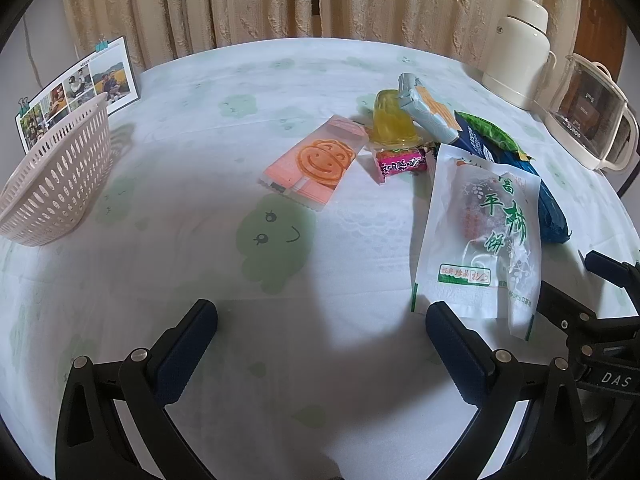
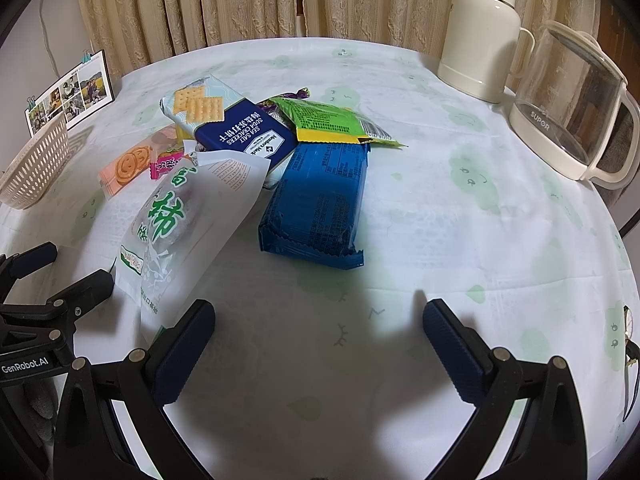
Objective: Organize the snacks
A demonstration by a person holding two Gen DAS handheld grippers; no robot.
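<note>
Both grippers hang low over the near edge of the table (image 1: pixel 180 92), and we hold nothing in either one. Our left gripper (image 1: pixel 320 332) has its two padded jaws spread wide over bare cloth; our right gripper (image 2: pixel 318 332) is released the same way, jaws far apart, nothing between them.

Going left to right, one pale slotted basket (image 1: pixel 56 172) sits at the left edge of the table, and we cannot see into it from here. Behind it, at the far left corner, stands one photo card (image 1: pixel 80 88) held by two clips.

Toward the middle we count the snacks, all in one loose heap on the cloth, well apart from the basket. One pink smiley-cookie packet (image 1: pixel 316 160) lies flat on the heap's left side. Just beside it are one small magenta candy (image 1: pixel 400 164) and one yellow jelly cup (image 1: pixel 394 120). One soda cracker pack (image 2: pixel 240 128) leans over them. One white pouch with green lettering (image 1: pixel 480 240) lies nearest us, its lower edge just beside our left gripper's right jaw. One blue packet (image 2: pixel 320 204) lies flat to its right, with one green packet (image 2: pixel 328 120) overlapping the blue one's far end. One purple wrapper (image 2: pixel 296 94) peeks out behind the green.

At the far right edge stand one cream flask (image 2: pixel 480 36) and one glass kettle (image 2: pixel 572 108).
</note>
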